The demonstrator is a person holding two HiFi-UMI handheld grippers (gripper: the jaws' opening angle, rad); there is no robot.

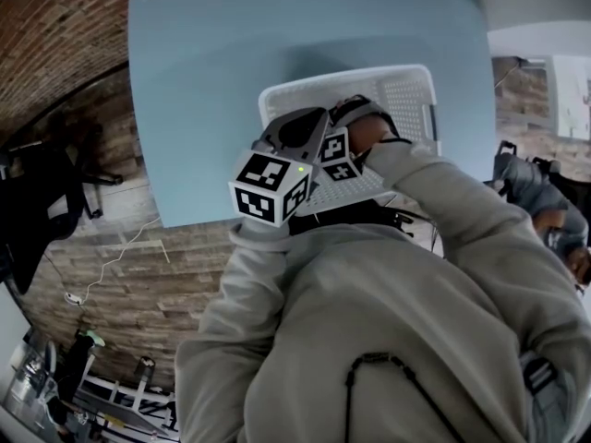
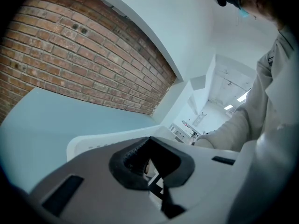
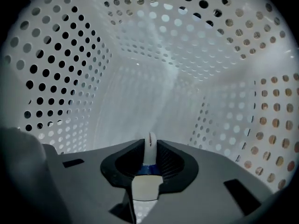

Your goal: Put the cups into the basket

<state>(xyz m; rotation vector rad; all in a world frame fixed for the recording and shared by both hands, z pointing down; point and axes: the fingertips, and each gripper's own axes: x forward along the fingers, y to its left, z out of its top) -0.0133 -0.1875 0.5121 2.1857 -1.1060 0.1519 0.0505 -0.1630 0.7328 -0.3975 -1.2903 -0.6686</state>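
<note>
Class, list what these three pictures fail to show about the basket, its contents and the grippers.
1. basket floor, head view: covered by both grippers and the sleeve; any cups inside are unseen.
2. white piece pinched by the right gripper, right gripper view: only a thin edge shows; the gripper's body hides the rest.
3. left gripper, its own view: its body blocks the basket's inside.

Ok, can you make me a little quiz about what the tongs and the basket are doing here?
1. True or false: the right tongs are down inside the white basket.
2. What do the right tongs pinch? A) a spoon B) the rim of a white cup C) nothing
3. Fill in: the basket stands on a light ___ table.
Key: 1 true; 2 B; 3 blue.
</note>
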